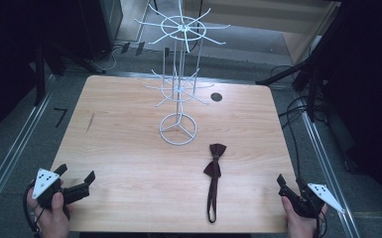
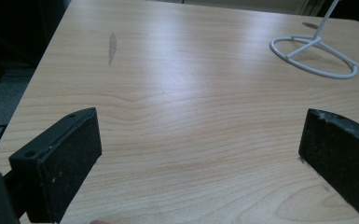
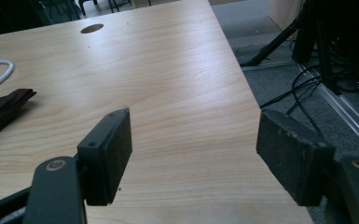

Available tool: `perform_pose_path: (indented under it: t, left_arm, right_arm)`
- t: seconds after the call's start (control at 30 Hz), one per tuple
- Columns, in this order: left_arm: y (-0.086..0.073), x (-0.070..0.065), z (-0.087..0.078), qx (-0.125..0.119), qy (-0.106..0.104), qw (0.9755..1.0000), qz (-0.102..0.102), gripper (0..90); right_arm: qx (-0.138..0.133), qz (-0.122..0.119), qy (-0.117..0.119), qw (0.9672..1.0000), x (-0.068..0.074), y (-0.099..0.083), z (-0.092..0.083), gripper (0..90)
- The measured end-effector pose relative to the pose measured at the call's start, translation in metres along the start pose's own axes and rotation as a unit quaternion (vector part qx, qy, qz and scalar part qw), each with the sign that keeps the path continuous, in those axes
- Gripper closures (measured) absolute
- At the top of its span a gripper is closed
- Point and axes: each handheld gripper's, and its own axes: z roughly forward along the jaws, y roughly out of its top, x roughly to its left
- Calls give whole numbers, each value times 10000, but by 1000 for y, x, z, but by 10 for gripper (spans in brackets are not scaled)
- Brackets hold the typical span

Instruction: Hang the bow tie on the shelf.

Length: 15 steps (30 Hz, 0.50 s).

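A dark red bow tie (image 1: 213,167) lies flat on the wooden table (image 1: 129,148), its strap trailing toward the near edge. Beyond it stands a white wire display rack (image 1: 179,79) with two tiers of hooks on a ring base (image 2: 313,57). My left gripper (image 1: 75,177) rests at the near left corner, jaws wide apart over bare wood (image 2: 200,140). At the near right corner my right gripper (image 1: 288,181) is open too, its jaws straddling the table's right edge (image 3: 193,154). A corner of the bow tie (image 3: 2,112) shows at that view's left.
A round cable hole (image 1: 216,97) sits in the table's far right part. A dark scuff mark (image 1: 90,122) is on the left side. Cables (image 1: 297,111) and dark stands crowd the floor to the right. Metal floor rails run along both sides.
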Motion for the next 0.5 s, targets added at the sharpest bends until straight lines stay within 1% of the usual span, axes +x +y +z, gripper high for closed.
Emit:
perform_pose_path:
  t: [0.1, 0.13, 0.17, 0.2, 0.3, 0.37, 0.4, 0.47, 0.5]
  left_arm:
    - [0, -1, 1, 22, 21, 10000, 45, 0]
    - [0, -2, 1, 30, 27, 10000, 67, 0]
    - [0, -2, 1, 30, 27, 10000, 67, 0]
    - [0, -1, 1, 44, 29, 10000, 48, 0]
    - [0, -1, 1, 85, 58, 9999, 24, 0]
    - [0, -1, 2, 90, 67, 9999, 33, 0]
    - [0, -2, 2, 98, 94, 9999, 69, 0]
    - [1, -4, 2, 126, 105, 9998, 147, 0]
    - [1, -4, 2, 126, 105, 9998, 147, 0]
  right_arm:
    - [-5, 21, 37, 10000, 4, 1, -1, 289]
    - [-9, -13, 94, 10000, 9, 1, -2, 291]
    - [-9, -13, 94, 10000, 9, 1, -2, 291]
    - [30, -20, 117, 9999, 16, 2, -4, 294]
    - [56, -144, 155, 9998, 23, 3, -5, 301]
    - [85, -170, 180, 9997, 25, 3, -5, 302]
    - [138, -220, 238, 9994, 31, 3, -5, 306]
    - [188, -234, 238, 9993, 35, 2, -6, 315]
    - [188, -234, 238, 9993, 35, 2, -6, 315]
